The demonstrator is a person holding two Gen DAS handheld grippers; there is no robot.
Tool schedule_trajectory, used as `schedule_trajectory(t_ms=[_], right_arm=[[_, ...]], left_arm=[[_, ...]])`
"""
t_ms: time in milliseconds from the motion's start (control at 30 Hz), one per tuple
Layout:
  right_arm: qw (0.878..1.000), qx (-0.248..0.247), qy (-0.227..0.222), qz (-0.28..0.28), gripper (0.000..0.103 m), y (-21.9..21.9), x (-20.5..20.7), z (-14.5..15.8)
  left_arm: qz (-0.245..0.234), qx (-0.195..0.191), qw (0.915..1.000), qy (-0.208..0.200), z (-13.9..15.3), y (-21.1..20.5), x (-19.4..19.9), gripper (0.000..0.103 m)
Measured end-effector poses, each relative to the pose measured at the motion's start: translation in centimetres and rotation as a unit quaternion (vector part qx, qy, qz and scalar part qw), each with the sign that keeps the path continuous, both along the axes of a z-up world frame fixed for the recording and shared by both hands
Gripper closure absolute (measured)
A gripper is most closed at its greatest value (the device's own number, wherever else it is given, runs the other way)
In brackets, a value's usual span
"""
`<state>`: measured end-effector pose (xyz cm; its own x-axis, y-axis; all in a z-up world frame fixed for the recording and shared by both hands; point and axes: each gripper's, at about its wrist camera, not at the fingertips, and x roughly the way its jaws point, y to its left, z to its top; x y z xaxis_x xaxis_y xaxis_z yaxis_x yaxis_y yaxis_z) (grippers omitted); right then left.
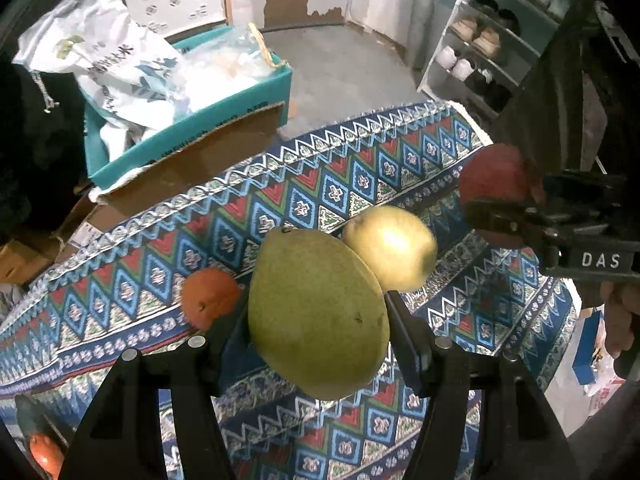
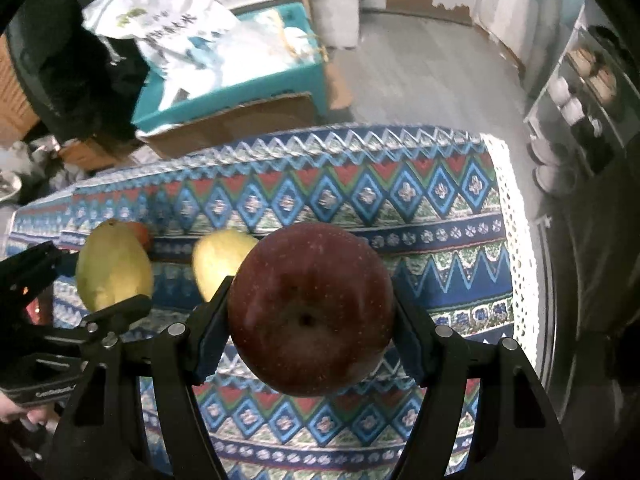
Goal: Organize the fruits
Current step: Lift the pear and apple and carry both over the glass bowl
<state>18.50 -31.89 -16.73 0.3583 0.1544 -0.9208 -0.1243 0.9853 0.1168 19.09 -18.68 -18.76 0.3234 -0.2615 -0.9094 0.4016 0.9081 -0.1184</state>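
My left gripper (image 1: 316, 320) is shut on a large green pear (image 1: 316, 316), held up above the patterned tablecloth (image 1: 360, 172). Behind the pear, a yellow apple (image 1: 394, 248) and an orange fruit (image 1: 208, 296) lie on the cloth. My right gripper (image 2: 310, 320) is shut on a dark red apple (image 2: 310, 320), also lifted over the table. From the left wrist view the red apple (image 1: 494, 178) shows at the right in the other gripper. In the right wrist view the green pear (image 2: 114, 268) hangs at the left and the yellow apple (image 2: 218, 258) lies behind my finger.
A teal cardboard box (image 1: 192, 136) with white bags stands past the table's far edge. A shoe rack (image 1: 488, 44) lines the right wall. Grey floor (image 2: 420, 72) lies beyond the table. An orange-red thing (image 1: 44, 454) sits at the lower left corner.
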Motion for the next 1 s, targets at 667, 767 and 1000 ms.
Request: schedule_trajectory(t_ms=[667,767,1000], right_arm=[[0.994,0.037,-0.077,0.065,0.031,6.3,-4.6,8.3],[0.992,0.043,-0.087,0.078,0.031,7.6,-5.1,9.2],[0.988,0.049,-0.101,0.108,0.032,10.6,-6.0,11.0]], left_arm=[[0.039,-0.032,0.9982,-0.033,7.7,6.8,-4.6,0.038],[0.048,-0.034,0.9975,-0.038,8.7,7.9,-5.3,0.038],[0.061,-0.028,0.9960,-0.059,10.8,10.6,-6.9,0.038]])
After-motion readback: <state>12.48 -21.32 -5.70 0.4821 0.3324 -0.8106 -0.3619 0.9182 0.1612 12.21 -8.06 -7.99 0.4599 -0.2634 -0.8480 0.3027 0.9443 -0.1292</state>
